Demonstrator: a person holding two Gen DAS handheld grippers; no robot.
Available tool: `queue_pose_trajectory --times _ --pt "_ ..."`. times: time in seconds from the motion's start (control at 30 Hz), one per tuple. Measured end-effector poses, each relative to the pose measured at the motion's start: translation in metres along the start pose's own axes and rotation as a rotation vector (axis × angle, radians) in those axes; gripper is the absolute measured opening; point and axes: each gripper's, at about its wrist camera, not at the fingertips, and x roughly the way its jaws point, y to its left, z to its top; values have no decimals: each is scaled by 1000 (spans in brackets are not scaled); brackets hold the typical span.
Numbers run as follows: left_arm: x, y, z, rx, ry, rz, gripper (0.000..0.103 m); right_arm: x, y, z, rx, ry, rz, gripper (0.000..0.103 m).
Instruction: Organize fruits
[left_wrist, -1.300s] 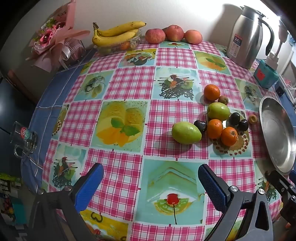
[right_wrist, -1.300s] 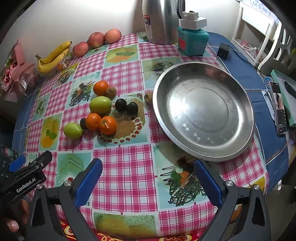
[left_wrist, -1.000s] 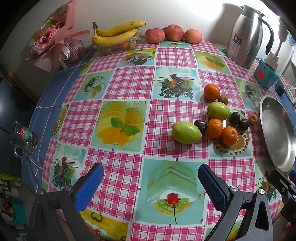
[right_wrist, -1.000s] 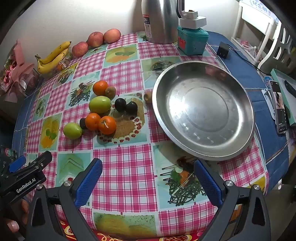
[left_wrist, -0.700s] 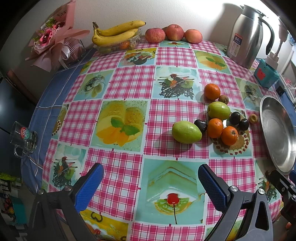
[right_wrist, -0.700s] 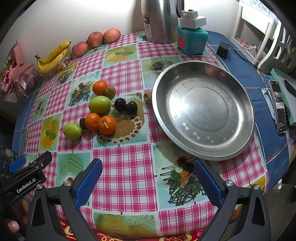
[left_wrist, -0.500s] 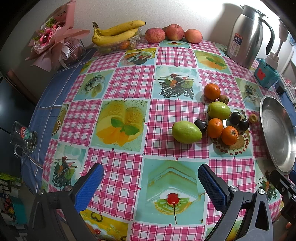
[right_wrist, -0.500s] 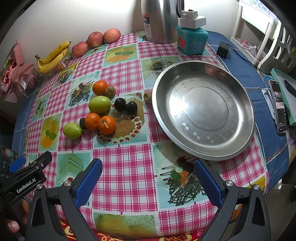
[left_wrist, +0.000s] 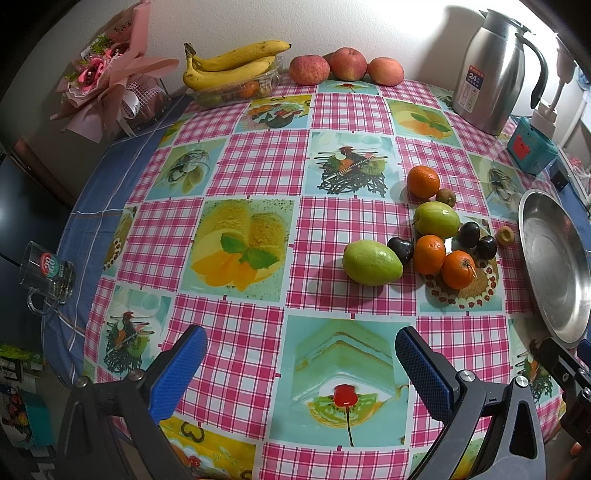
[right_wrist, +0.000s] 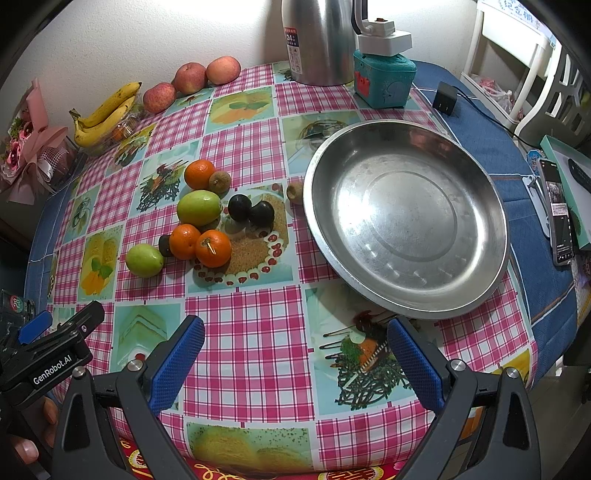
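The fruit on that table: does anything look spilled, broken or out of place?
Nothing spilled or broken. One oddity: the metal dish holds nothing, while the oranges, green fruits and dark plums lie loose on the tablecloth beside it.

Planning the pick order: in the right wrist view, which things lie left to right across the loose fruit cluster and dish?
Green fruit → stemmed orange → dark plum → small brown fruit → steel dish.

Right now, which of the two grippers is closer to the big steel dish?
Right. The right gripper hovers just short of the steel dish's near rim. The left gripper sits farther left, with the dish at its right edge.
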Motion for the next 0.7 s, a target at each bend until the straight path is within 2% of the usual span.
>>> queue_pose_trajectory --times 0.7 --pt "0 0 1 -3 2 -5 103 2 1 0 1 6 -2 99"
